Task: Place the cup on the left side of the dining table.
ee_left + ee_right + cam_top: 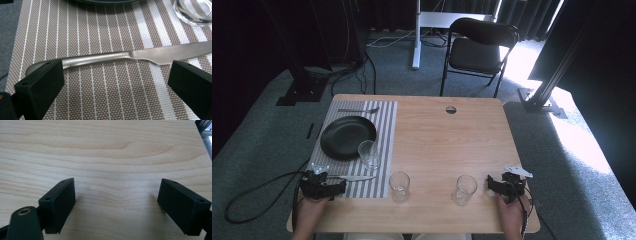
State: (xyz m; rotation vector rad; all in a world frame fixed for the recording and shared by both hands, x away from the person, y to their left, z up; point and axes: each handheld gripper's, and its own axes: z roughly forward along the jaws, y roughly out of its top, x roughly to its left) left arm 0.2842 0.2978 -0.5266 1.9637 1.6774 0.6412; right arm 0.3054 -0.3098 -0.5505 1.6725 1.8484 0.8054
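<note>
A striped placemat (384,145) lies on the left of the wooden table (442,145). On it are a black plate (347,136), a fork (358,110) beyond the plate, a clear glass (368,154) and a table knife (354,177) (130,56) along the near edge. My left gripper (337,187) (115,82) rests low at the mat's near left corner, open, its jaws wide either side of the knife's handle without touching it. Two more glasses (399,186) (463,189) stand on bare wood. My right gripper (490,184) (116,202) rests open beside the right glass, over bare wood.
A cable hole (451,109) sits near the table's far edge. A black folding chair (477,50) and a white stand post (416,35) are on the carpet beyond. Dark frame posts flank both sides. Cables trail from the left gripper over the floor.
</note>
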